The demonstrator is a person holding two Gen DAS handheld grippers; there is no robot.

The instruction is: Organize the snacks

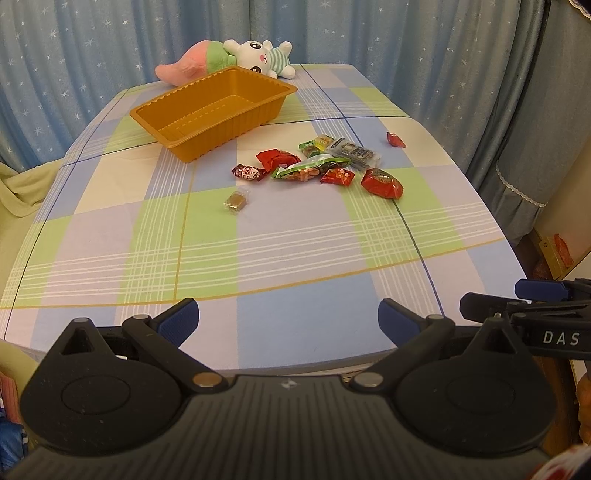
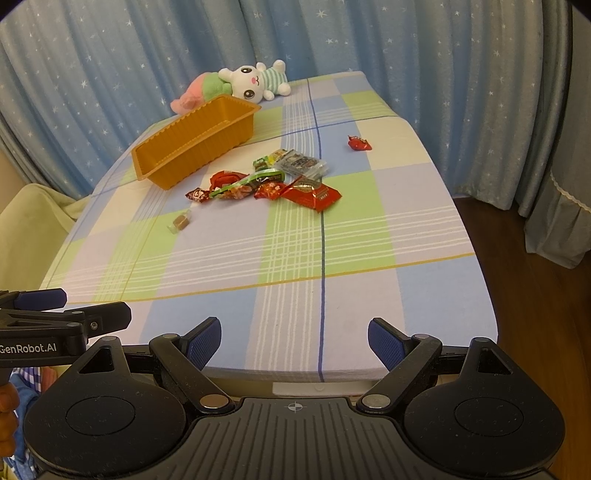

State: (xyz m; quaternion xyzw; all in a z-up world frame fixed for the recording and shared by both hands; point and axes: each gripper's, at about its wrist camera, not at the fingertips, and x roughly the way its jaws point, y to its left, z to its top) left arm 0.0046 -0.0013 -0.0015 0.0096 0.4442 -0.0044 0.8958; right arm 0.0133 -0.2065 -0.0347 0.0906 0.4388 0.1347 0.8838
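An empty orange plastic tray (image 1: 216, 112) (image 2: 195, 147) sits at the far left of the checked table. Several wrapped snacks lie in a loose pile (image 1: 317, 166) (image 2: 266, 184) right of it: red packets, a green bag, a clear pack. One small brown candy (image 1: 236, 201) (image 2: 181, 222) lies apart in front, and one red candy (image 1: 396, 139) (image 2: 359, 143) lies apart at the far right. My left gripper (image 1: 290, 321) and right gripper (image 2: 293, 338) are both open and empty, held over the table's near edge, far from the snacks.
A plush rabbit (image 1: 258, 57) (image 2: 255, 81) lies behind the tray at the table's back edge. Blue star curtains (image 1: 406, 33) hang behind. The table (image 1: 280, 251) drops off at the right to a wooden floor (image 2: 535, 295).
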